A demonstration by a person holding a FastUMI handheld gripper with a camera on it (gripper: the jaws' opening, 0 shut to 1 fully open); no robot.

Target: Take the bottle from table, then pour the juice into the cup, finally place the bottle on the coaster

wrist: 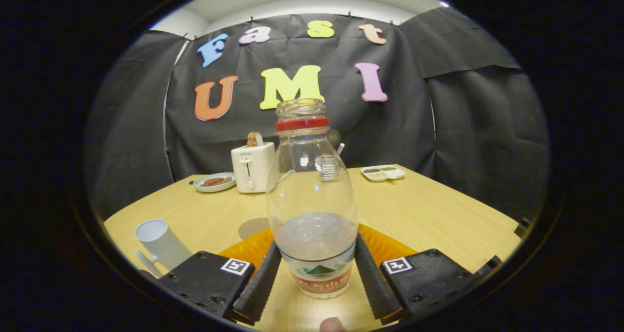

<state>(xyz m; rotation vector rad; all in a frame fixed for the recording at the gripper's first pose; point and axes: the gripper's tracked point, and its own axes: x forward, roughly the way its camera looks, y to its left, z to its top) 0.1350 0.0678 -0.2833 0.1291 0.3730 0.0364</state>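
- A pale wooden desk stands before black cloth walls; at its far side sit a toaster, a plate and a small divided dish.
- The bottle stands upright, open neck up, with some liquid in its lower part, on an orange coaster.
- The hand-held gripper clamps it, both fingers against its lower sides.
- A white cup stands left of the fingers.
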